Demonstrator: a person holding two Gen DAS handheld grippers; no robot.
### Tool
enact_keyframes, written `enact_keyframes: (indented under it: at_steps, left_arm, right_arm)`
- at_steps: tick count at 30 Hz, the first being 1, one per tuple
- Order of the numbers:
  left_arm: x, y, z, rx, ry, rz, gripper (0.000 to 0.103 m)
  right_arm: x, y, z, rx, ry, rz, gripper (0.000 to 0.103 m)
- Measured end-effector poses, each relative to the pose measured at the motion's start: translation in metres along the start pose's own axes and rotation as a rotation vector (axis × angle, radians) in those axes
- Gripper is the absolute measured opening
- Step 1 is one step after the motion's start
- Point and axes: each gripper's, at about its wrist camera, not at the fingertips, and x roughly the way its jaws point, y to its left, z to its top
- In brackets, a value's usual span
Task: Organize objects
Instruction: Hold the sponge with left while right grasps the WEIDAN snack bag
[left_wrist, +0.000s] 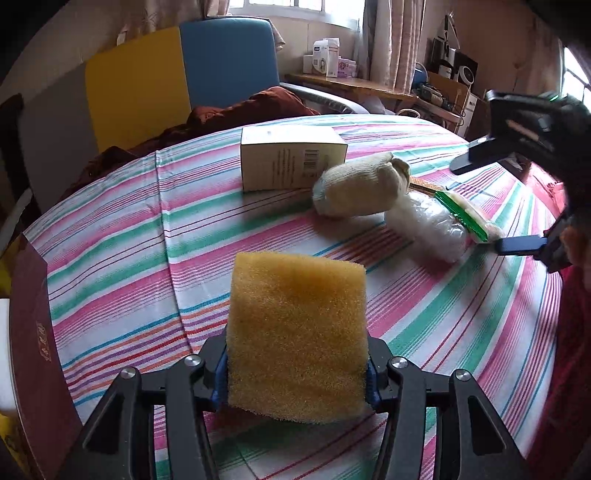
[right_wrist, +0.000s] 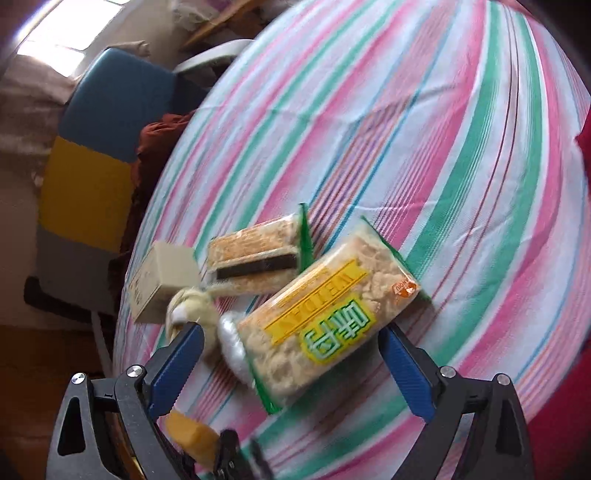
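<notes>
Left wrist view: a yellow sponge (left_wrist: 297, 338) was clamped between the fingers of the left gripper (left_wrist: 297, 384), which was closed on its lower sides and held just above the striped tablecloth (left_wrist: 122, 236), pointing toward 12 o'clock. The sponge stood nearly upright, its top edge leaning slightly away from the camera. At 12 o'clock from the sponge, well apart, a beige box (left_wrist: 291, 158) lay on the cloth. At 1 o'clock a rolled white sock (left_wrist: 360, 188) rested against the box's right end, and just beside the sock a clear plastic bundle (left_wrist: 428, 225) was seen. The right gripper (left_wrist: 498, 201) reached in from 3 o'clock, its two fingers spread wide, one high and one low, on either side of a snack pack (left_wrist: 467, 218) with green edging. A dark red box (left_wrist: 35, 354) stood at the table's edge at 9 o'clock.

Right wrist view: the right gripper (right_wrist: 291, 365) was tilted downward over the table with both blue pads (right_wrist: 177, 365) wide apart. The snack pack (right_wrist: 325, 317) lay between them, touched by neither pad as far as could be told. A second snack pack (right_wrist: 255, 258) lay at 11 o'clock, beside the beige box (right_wrist: 162, 284) and the sock (right_wrist: 195, 306). The sponge (right_wrist: 192, 439) showed at 7 o'clock, near the frame's lower edge.
</notes>
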Motion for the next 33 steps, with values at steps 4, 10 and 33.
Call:
enact_keyframes:
  at_steps: [4, 10, 33]
  left_arm:
    - [-0.001, 0.0, -0.001, 0.001, -0.003, -0.001, 0.056]
    - [-0.001, 0.001, -0.001, -0.003, -0.008, -0.008, 0.056]
    - [0.0, 0.0, -0.003, -0.009, -0.015, -0.025, 0.058]
  right_arm:
    - [0.002, 0.005, 0.007, -0.027, -0.059, -0.061, 0.094]
    - [-0.004, 0.004, 0.007, -0.065, -0.124, -0.178, 0.08]
    - [0.0, 0.009, 0.008, -0.159, -0.107, -0.23, 0.053]
